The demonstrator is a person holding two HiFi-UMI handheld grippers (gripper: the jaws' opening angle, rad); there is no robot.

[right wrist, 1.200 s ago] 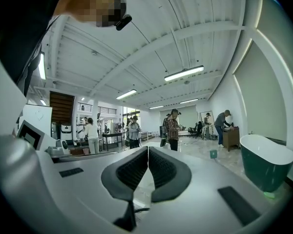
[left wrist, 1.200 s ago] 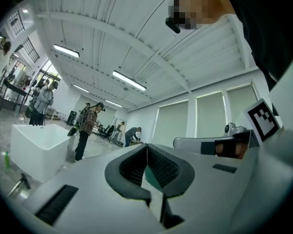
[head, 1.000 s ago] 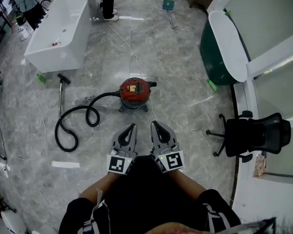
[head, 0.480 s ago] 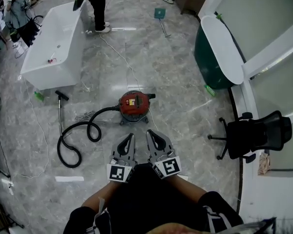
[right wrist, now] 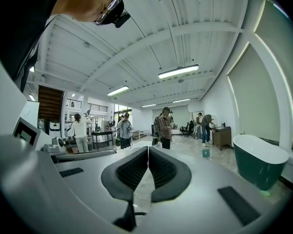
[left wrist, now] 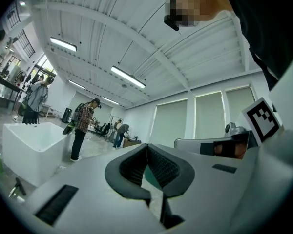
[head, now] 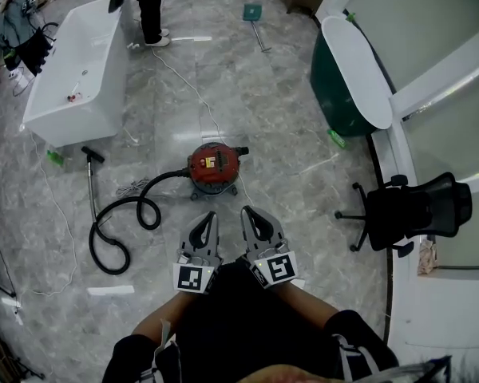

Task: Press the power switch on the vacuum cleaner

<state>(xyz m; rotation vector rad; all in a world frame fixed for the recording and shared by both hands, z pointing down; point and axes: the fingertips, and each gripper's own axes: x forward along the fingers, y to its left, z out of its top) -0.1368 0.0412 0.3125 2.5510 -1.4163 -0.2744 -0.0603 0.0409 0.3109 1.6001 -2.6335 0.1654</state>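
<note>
A red canister vacuum cleaner point(head: 215, 164) stands on the grey marble floor ahead of me. Its black hose point(head: 120, 218) loops off to the left and ends in a wand point(head: 90, 183). A yellow-marked panel shows on its top. My left gripper point(head: 211, 216) and right gripper point(head: 245, 212) hang side by side, a short way short of the vacuum and above the floor. Both are shut with nothing in them. The left gripper view shows the left gripper point(left wrist: 146, 147) with its jaws pressed together. The right gripper point(right wrist: 148, 150) looks the same in its own view. Neither gripper view shows the vacuum.
A white bathtub point(head: 72, 70) stands at the back left and a green one point(head: 347, 78) at the back right. A black office chair point(head: 407, 210) is on the right. A person point(head: 148, 6) stands by the white tub. A white cord point(head: 193, 82) runs across the floor to the vacuum.
The view has moved forward, so the vacuum sits a little nearer to the grippers. Both grippers stay shut, side by side.
</note>
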